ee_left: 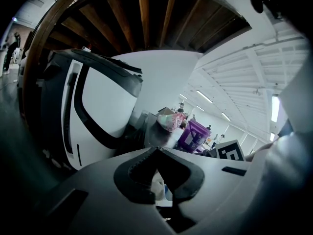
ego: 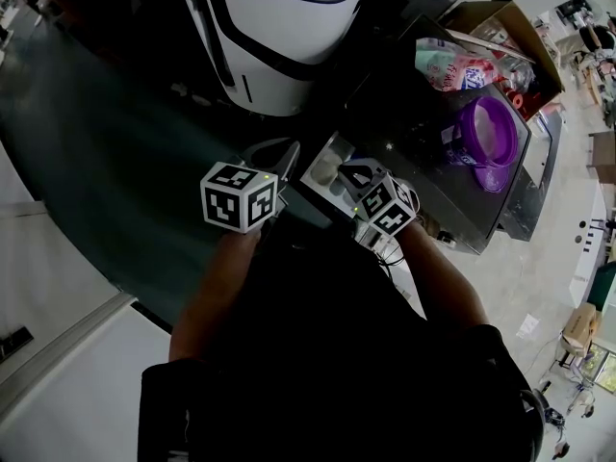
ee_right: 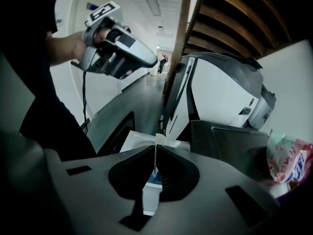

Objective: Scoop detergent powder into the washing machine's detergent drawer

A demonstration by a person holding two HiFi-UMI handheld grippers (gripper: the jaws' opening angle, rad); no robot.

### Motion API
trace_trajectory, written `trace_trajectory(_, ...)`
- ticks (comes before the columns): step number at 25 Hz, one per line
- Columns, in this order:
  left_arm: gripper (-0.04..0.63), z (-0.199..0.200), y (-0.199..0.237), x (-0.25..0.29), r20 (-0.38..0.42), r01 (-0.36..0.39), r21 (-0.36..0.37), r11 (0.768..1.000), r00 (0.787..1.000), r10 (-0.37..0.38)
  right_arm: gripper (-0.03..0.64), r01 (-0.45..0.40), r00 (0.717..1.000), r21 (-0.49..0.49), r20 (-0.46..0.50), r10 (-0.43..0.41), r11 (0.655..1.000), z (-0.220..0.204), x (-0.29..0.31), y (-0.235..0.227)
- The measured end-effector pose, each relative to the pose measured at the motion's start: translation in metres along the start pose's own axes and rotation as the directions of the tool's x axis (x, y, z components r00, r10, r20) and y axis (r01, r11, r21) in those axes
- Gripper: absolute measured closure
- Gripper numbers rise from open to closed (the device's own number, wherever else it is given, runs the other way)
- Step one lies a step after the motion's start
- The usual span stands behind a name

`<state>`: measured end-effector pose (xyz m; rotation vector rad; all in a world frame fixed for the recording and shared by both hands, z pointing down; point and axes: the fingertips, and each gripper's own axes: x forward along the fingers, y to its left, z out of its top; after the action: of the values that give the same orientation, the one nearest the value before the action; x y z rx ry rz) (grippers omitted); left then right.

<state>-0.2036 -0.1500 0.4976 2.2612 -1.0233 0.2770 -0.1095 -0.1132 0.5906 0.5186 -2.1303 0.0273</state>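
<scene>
Closest to us are the person's two arms, each holding a tool. The right gripper [ee_right: 155, 154] has its jaws pressed together on a thin white strip [ee_right: 155, 153]. I think the strip is the handle of a scoop, but I cannot see the bowl or any powder in it. It sits right over the open detergent drawer [ego: 313, 173], which sticks out from the front of the dark washing machine [ego: 404, 114]. The left gripper [ee_left: 156, 153] is closed too, with nothing between its jaws. It hangs just beside the drawer and does not touch it. The strip is very thin and only the jaw tips pinch it, so it could twist or slip out. If it tips, powder would fall on the floor or on the drawer's edge and not into the right slot. Nothing holds the drawer, so a bump from the scoop could push it back in. The pink detergent bag [ego: 452, 65] and the purple tub [ego: 486, 133] sit on top of the machine, well away from the drawer. Carrying powder from there is a long trip, and a shaky hand could spill some.
</scene>
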Motion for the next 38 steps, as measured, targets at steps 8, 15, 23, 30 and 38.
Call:
trace_trajectory(8,0.587,0.023,-0.007,0.009,0.041,0.011,-0.017,1.0,0.999,-0.01,0.595,-0.083,0.99,0.255,0.131,0.05,0.963,0.012,-0.026,-0.023)
trace_trajectory(15,0.587,0.037,-0.019,0.021,0.061,0.005,-0.018,1.0,0.998,-0.004,0.595,-0.27,0.939,0.539,0.332,0.094,0.798,0.013,-0.053,-0.048)
trace_trajectory(23,0.588,0.053,-0.043,0.045,0.078,0.01,-0.007,1.0,0.997,-0.009,0.595,-0.447,0.849,0.613,0.519,0.094,0.651,0.011,-0.096,-0.066)
trace_trajectory(30,0.586,0.066,-0.072,0.068,0.078,0.012,0.026,1.0,0.997,-0.014,0.595,-0.524,0.78,0.613,0.624,0.044,0.591,0.004,-0.136,-0.08)
trace_trajectory(38,0.586,0.087,-0.103,0.085,0.093,-0.006,0.076,0.997,0.996,-0.001,0.594,-0.535,0.732,0.557,0.681,0.019,0.635,0.005,-0.176,-0.092)
